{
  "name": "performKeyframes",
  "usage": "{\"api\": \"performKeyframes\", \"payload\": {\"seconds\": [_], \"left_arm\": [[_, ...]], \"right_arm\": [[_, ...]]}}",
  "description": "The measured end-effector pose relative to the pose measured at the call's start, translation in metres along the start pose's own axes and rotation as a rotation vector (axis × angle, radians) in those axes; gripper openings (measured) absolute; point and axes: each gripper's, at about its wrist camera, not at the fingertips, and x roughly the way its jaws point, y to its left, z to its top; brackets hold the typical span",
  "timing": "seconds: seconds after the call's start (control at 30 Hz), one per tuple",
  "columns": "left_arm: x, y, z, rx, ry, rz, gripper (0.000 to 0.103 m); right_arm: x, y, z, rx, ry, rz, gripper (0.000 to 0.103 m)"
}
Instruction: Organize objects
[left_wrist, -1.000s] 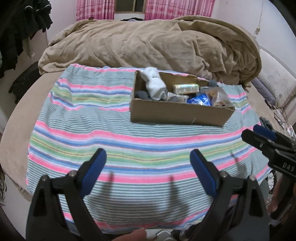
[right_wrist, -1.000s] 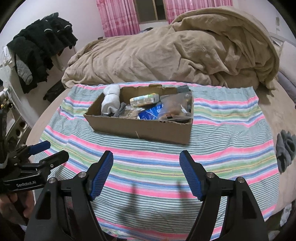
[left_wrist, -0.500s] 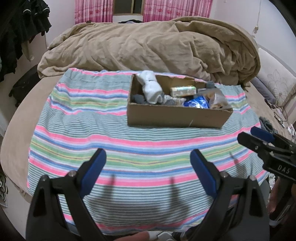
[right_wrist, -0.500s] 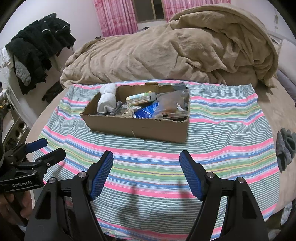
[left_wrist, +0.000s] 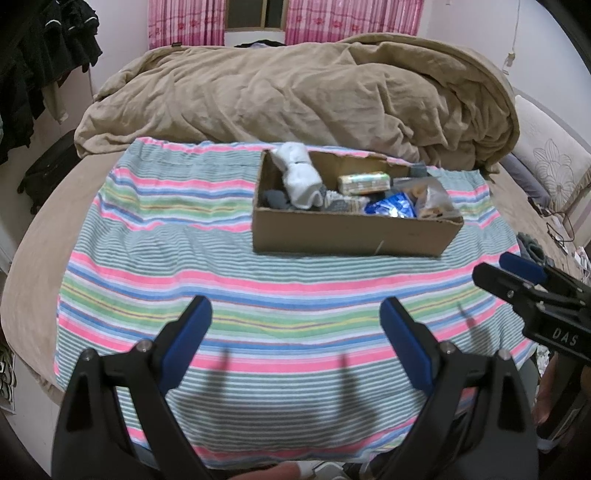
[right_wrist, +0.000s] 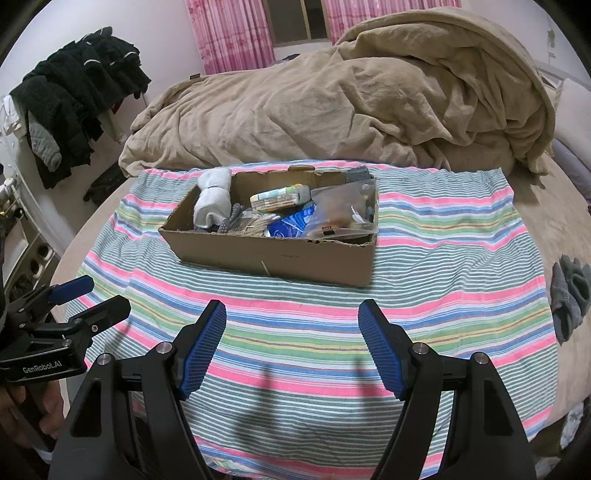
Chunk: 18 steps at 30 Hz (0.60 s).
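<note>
A shallow cardboard box (left_wrist: 351, 236) (right_wrist: 273, 258) sits on a striped towel (left_wrist: 177, 229) (right_wrist: 461, 236) on the bed. It holds rolled white socks (left_wrist: 299, 177) (right_wrist: 212, 201), a pale green packet (left_wrist: 364, 183) (right_wrist: 280, 197), a blue wrapper (left_wrist: 391, 206) (right_wrist: 291, 223), a clear bag (left_wrist: 430, 195) (right_wrist: 343, 210) and grey items. My left gripper (left_wrist: 295, 328) is open and empty over the near towel. My right gripper (right_wrist: 291, 332) is open and empty, also short of the box. Each gripper shows at the other view's edge.
A bunched tan blanket (left_wrist: 295, 96) (right_wrist: 351, 107) lies behind the box. Dark clothes (right_wrist: 77, 92) hang at the left wall. A grey glove (right_wrist: 569, 291) lies right of the towel. A pillow (left_wrist: 546, 170) is at the right.
Both grippers have drawn back slightly from the box and tilted up a little; the box sits lower and smaller in view. Both stay open and empty.
</note>
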Motion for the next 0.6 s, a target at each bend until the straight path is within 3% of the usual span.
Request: {"api": "performKeyframes", "payload": {"seconds": [0.6], "left_arm": [[-0.0042,-0.0009,0.0008,0.002,-0.007,-0.001,0.093]], "right_arm": [[0.0,0.0004,-0.0001,0.0,-0.001,0.0,0.077]]}}
